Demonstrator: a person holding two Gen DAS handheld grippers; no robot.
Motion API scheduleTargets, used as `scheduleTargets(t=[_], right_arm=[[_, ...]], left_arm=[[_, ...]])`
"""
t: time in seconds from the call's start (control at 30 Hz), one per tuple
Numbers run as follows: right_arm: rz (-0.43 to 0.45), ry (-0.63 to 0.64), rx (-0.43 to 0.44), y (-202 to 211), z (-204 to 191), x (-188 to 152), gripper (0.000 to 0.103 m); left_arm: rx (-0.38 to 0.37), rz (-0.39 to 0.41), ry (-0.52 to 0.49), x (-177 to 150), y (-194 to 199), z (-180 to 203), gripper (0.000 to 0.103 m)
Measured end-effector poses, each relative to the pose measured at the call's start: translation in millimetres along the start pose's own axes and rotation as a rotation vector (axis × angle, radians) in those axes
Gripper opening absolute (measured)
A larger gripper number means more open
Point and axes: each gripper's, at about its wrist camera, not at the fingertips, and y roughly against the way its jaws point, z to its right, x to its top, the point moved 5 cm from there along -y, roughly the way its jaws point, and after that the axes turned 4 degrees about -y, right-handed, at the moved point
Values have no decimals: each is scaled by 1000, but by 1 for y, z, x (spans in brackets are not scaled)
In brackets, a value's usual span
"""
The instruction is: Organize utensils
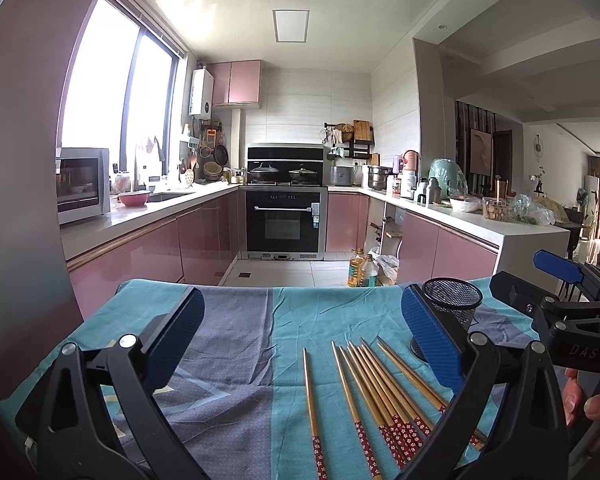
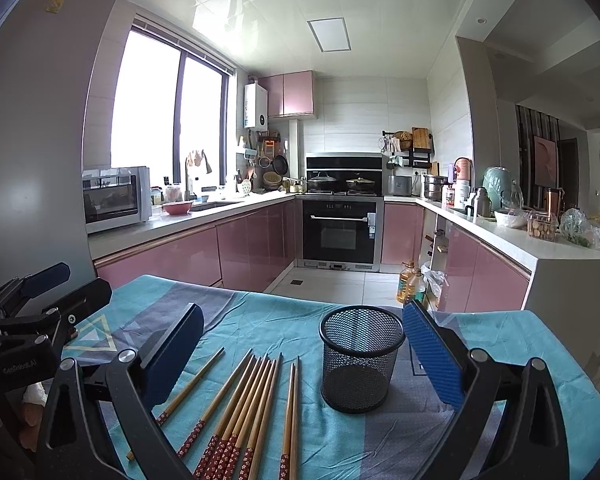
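Several bamboo chopsticks [image 1: 374,388] with red flowered ends lie side by side on a blue patterned tablecloth [image 1: 236,344]. They also show in the right wrist view [image 2: 252,396]. A black mesh cup [image 2: 361,358] stands upright to their right; in the left wrist view the cup [image 1: 454,306] is partly hidden behind my right finger. My left gripper [image 1: 300,336] is open and empty above the cloth, left of the chopsticks. My right gripper [image 2: 304,354] is open and empty, with the chopsticks and cup between its fingers.
The table's far edge [image 2: 284,294] drops to a tiled kitchen floor. Oil bottles [image 2: 410,284] stand on the floor beyond. Pink cabinets [image 2: 256,240], an oven [image 2: 340,232] and cluttered counters [image 2: 512,228] ring the room. The other gripper [image 1: 560,300] shows at right.
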Motion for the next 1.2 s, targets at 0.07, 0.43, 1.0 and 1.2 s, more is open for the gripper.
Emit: scheduleTargets(t=[0.07,0.43,1.0,1.2], right_arm=[[-1,-1,3,0,0,0,96],[3,0,4,0,-1,0,96],[3,-4,1,2,0,0,96],[3,-3,2,2,0,-1,96]], left_arm=[[1,2,0,0,1,0,97],[1,1,1,-1,1,-1,97],[0,-2,1,-1,1,0,97],[0,-3,3,-1,1,0,97]])
